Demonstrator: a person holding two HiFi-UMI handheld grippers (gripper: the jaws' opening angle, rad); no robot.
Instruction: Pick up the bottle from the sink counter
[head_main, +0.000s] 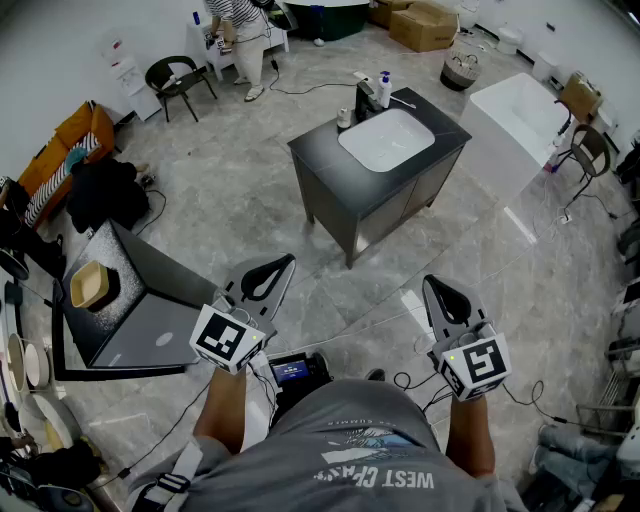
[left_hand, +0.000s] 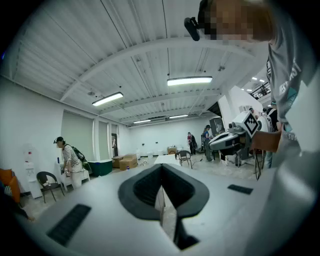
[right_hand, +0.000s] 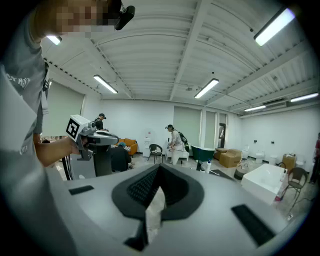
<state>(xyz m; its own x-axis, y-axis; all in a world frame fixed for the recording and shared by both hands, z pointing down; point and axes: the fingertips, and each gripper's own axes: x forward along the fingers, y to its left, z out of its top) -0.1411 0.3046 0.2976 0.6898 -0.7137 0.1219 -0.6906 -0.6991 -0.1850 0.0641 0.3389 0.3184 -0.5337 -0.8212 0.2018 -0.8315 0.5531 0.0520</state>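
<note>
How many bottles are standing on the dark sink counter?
1. A white bottle stands at the far edge of the counter, beside the faucet; none seems hidden.

The person wears a grey T-shirt (head_main: 350, 425) with white lettering (head_main: 378, 478) across it. The left gripper (head_main: 283, 262) and right gripper (head_main: 433, 284) are pale grey shells with black-lined jaws, each bearing a marker cube (head_main: 228, 338) patterned in black-and-white squares.

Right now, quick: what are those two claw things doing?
Left gripper: closed, holding nothing.
Right gripper: closed, holding nothing.
</note>
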